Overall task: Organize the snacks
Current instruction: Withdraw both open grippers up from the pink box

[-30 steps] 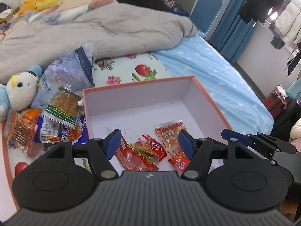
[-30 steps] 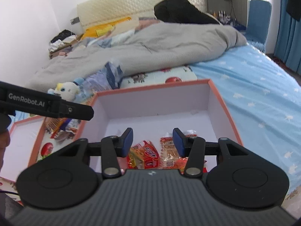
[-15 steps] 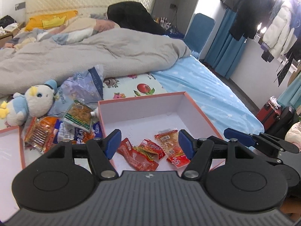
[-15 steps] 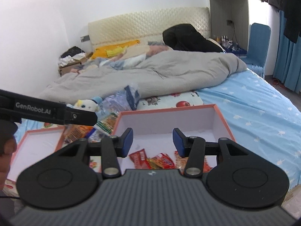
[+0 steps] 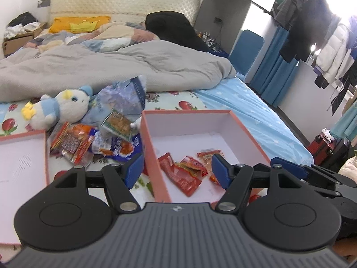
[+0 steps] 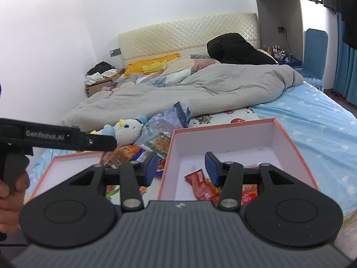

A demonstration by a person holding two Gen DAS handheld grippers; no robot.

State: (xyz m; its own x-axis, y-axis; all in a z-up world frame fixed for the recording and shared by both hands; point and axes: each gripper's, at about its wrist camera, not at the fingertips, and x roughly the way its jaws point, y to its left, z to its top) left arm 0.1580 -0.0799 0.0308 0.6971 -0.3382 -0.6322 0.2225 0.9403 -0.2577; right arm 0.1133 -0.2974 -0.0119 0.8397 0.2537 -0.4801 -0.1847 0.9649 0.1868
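Note:
An orange-rimmed white box lies on the bed with several red and orange snack packets on its floor. More snack packets are piled left of it, beside a green-edged packet. My left gripper hangs open above the box's near left wall, holding nothing. My right gripper is open and empty too, over the same wall. A second shallow box lies at the left.
A blue and white plush toy and a crumpled plastic bag lie behind the pile. A grey duvet covers the far bed. The other gripper's arm and a hand show at left. Clothes hang at right.
Both grippers drew back and rose, so the box looks smaller and the left box and plush toy came into view. The jaws kept their width.

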